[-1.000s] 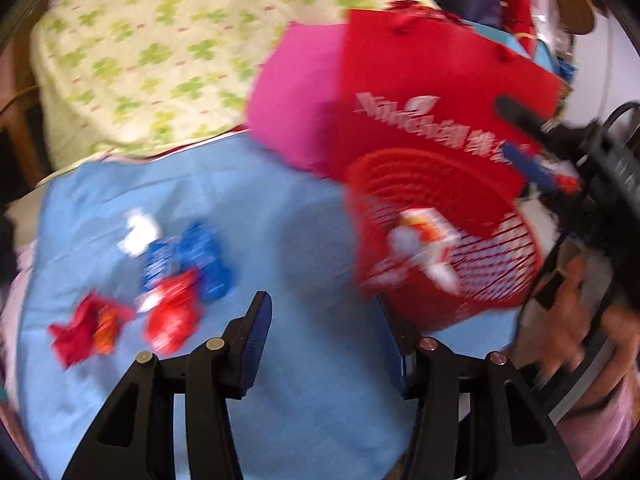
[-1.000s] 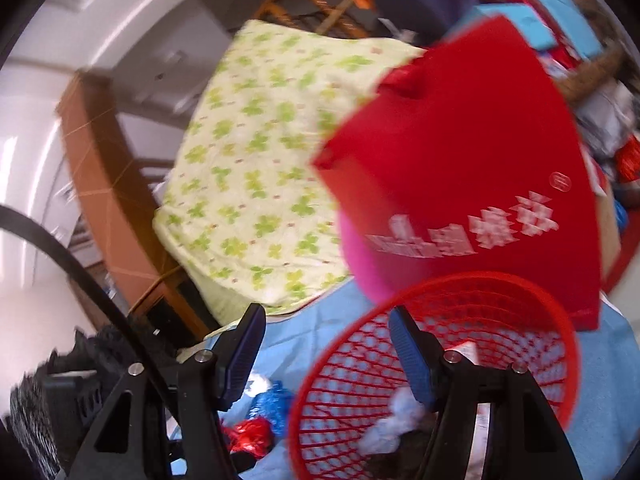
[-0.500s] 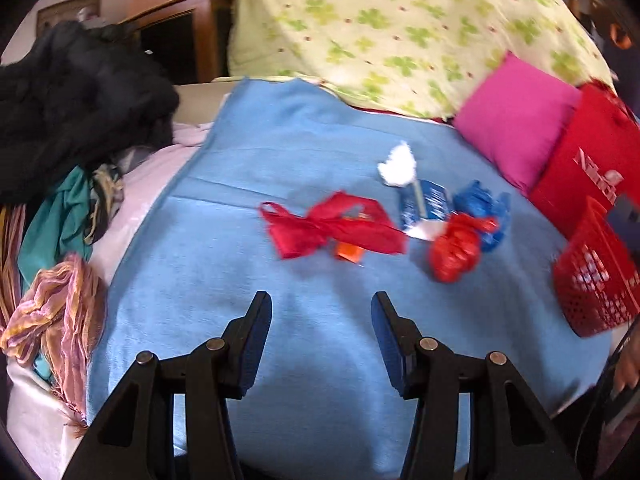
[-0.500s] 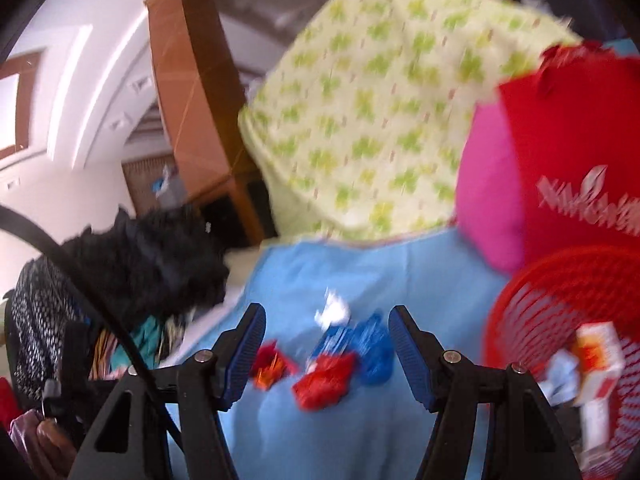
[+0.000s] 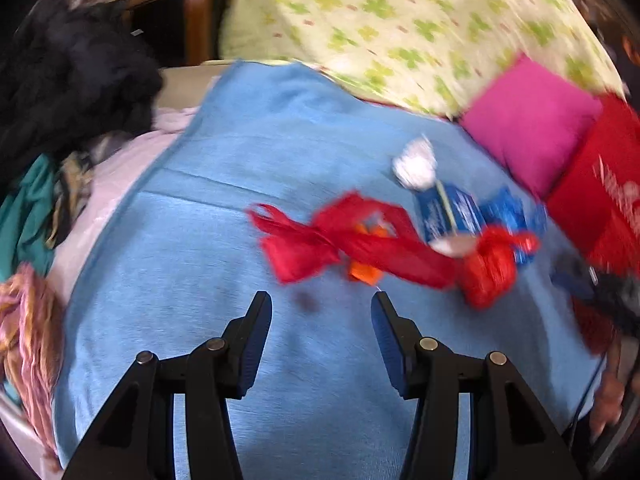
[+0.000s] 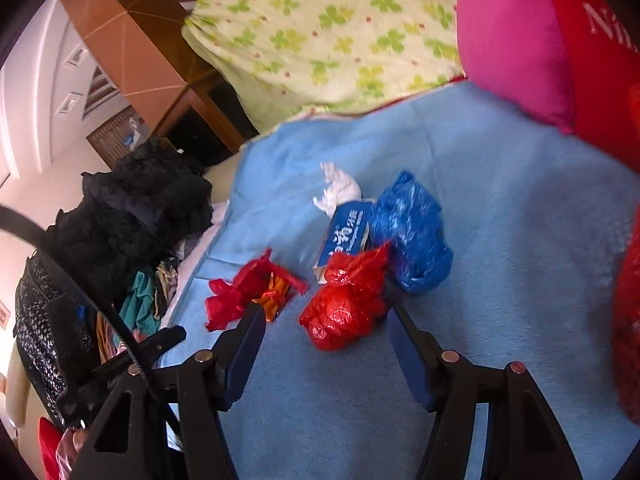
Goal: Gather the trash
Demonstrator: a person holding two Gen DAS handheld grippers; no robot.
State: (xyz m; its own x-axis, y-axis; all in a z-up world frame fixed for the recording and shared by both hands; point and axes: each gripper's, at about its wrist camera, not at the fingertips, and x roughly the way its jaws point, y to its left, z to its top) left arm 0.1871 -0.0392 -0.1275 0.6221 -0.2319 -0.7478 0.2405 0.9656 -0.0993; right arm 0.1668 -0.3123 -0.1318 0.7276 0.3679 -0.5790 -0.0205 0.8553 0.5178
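Trash lies on a blue blanket [image 5: 200,240]: a long red plastic bag [image 5: 320,240] with an orange wrapper [image 5: 366,270], a crumpled red bag [image 5: 490,270], a blue carton [image 5: 446,208], a blue plastic bag [image 5: 508,210] and a white tissue [image 5: 416,162]. My left gripper [image 5: 322,312] is open and empty, just short of the long red bag. My right gripper [image 6: 326,320] is open, its jaws either side of the crumpled red bag [image 6: 346,300]. The blue bag [image 6: 412,232], carton [image 6: 346,236], tissue [image 6: 336,188] and long red bag [image 6: 244,292] lie beyond.
A pink pillow [image 5: 528,120], a red bag with white lettering [image 5: 600,204] and a clover-print quilt [image 5: 400,20] lie behind. Dark clothes [image 5: 68,72] pile at the left. The red basket's edge [image 6: 628,320] shows at the right.
Both grippers have swung away from the red basket toward the trash pile and moved closer. The right gripper now straddles the crumpled red bag.
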